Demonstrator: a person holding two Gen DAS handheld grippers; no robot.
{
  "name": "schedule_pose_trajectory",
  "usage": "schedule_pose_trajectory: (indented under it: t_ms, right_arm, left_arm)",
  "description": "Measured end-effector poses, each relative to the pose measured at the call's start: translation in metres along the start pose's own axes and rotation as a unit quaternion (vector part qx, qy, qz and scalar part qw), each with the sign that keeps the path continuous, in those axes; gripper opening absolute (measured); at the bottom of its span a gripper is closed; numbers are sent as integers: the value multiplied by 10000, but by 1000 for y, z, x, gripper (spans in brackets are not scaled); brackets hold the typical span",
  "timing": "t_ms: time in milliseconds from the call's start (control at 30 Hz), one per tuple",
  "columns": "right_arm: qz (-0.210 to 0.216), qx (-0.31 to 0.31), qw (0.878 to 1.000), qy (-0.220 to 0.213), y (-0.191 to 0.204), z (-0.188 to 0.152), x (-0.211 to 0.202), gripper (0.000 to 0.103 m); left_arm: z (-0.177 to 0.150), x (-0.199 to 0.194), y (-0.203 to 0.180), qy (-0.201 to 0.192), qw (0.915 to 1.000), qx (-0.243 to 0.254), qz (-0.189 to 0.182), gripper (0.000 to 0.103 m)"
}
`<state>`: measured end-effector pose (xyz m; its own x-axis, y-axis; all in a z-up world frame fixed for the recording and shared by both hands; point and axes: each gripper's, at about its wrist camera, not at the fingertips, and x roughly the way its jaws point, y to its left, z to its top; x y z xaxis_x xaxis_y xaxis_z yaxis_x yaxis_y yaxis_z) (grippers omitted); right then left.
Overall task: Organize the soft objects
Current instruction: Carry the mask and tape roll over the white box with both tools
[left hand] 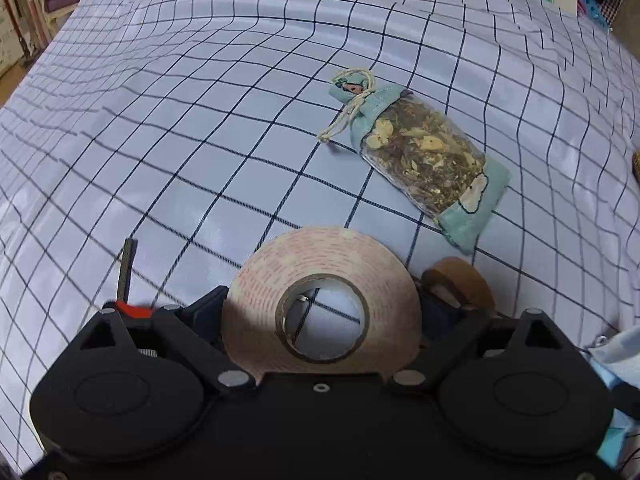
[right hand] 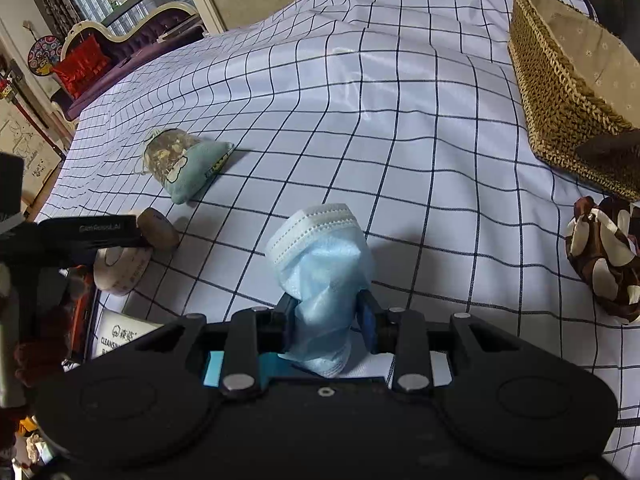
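Gripped between the left gripper (left hand: 320,304) fingers, a tape roll (left hand: 320,300) is standing upright, while the right gripper (right hand: 328,312) is clamping a blue face mask (right hand: 320,264).

"GenRobot.AI" on left gripper (right hand: 120,236), "CLEANSIN…" on white pack (right hand: 120,338)

On checked cloth (right hand: 360,100): basket (right hand: 560,92) placed upper right, sachet (right hand: 180,168) left of centre, tape roll (right hand: 120,268) at lower left.
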<state>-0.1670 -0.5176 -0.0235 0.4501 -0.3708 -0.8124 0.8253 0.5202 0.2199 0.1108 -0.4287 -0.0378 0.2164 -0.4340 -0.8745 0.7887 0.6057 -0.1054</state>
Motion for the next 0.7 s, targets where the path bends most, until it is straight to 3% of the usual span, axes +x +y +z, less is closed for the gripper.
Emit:
schedule_pose_trajectory:
  t_ms: [200, 367, 533, 700]
  right_arm:
    - [-96, 87, 9996, -236, 5, 16, -12, 32]
    - [15, 36, 9989, -458, 24, 26, -34, 32]
    - [314, -264, 9976, -564, 67, 25, -55, 32]
    - [718, -816, 9928, -509, 127, 7, -69, 32]
  left_arm:
    - [-2, -31, 10, -113, 9990, -365, -231, 91]
    - [-4, -78, 27, -435, 9981, -442, -64, 91]
    - [-19, -128, 68, -780, 9940, -762, 12, 91]
    - [-52, -167, 121, -1009, 9874, -1146, 422, 91]
